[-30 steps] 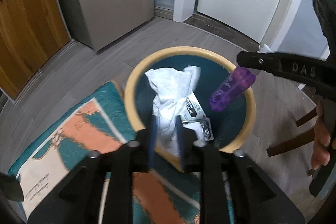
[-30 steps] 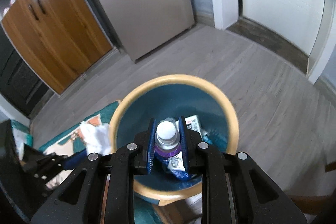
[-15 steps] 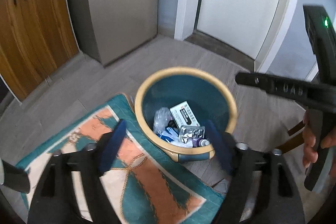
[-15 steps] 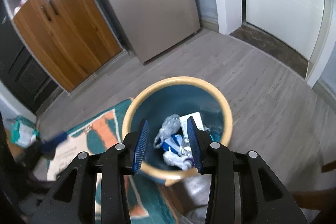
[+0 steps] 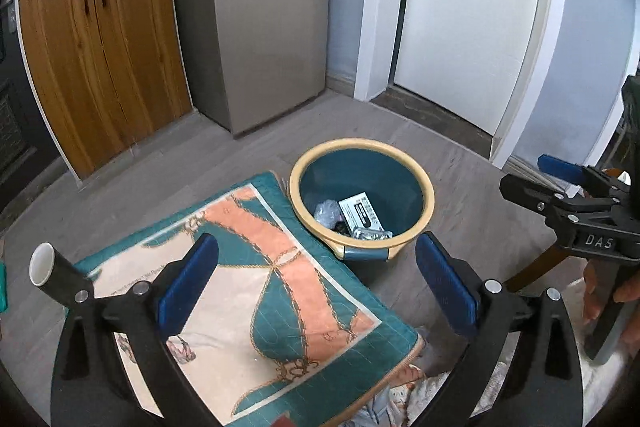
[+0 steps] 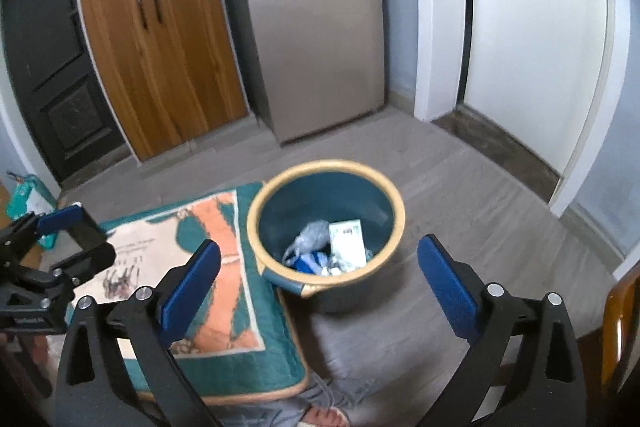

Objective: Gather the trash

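teal bin (image 5: 362, 163) with a tan rim on the floor, trash inside it, a white box (image 5: 359, 213), a crumpled clear wrapper (image 6: 308, 235), some foil bits, patterned cushion (image 5: 256, 291) right beside it, left gripper (image 5: 316, 281) and right gripper (image 6: 318, 281) both hanging above, jaws wide apart, holding nothing

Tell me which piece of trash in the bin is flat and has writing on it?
The white box, lying flat inside the teal bin. It has a dark printed label, while the grey wad beside it is crumpled and plain.
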Motion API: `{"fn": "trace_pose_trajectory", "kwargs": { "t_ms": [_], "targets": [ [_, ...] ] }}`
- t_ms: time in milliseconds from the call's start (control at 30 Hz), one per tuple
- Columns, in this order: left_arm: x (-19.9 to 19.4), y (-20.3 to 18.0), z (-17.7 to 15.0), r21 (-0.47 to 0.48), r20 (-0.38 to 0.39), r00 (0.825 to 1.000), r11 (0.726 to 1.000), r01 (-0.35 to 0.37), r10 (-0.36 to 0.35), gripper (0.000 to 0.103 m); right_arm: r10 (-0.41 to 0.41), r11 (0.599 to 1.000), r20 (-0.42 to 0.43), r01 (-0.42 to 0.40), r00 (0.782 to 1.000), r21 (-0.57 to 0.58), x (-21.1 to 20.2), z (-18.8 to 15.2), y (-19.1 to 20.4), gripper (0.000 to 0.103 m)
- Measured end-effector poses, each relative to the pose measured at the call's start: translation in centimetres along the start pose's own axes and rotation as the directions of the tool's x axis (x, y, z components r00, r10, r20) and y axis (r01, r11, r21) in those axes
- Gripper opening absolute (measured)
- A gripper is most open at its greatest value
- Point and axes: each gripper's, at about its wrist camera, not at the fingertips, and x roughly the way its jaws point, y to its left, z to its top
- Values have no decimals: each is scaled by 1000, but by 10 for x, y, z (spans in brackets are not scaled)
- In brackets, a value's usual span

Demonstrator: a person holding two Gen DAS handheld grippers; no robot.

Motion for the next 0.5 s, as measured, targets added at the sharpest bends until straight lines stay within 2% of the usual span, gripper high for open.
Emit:
{"fn": "trace_pose_trajectory", "kwargs": {
  "t_ms": [67, 167, 367, 500],
  "targets": [
    [-7, -5, -2, 41, 35, 999, 998, -39, 38, 97, -15, 1000, 17, 15, 1000, -7, -4, -1, 4, 98],
    [-14, -8, -5, 70, 58, 998, 997, -44, 40, 97, -34, 999, 24, 33, 999, 4, -5, -1, 5, 98],
    [-28, -2, -7, 62, 100, 994, 996, -57, 51, 97, -40, 999, 20, 40, 999, 24, -3, -2, 5, 98],
    [-33, 2, -8, 46, 101, 994, 997, -55, 50, 97, -43, 999, 26, 42, 999, 11, -5, -2, 10, 98]
  ]
}}
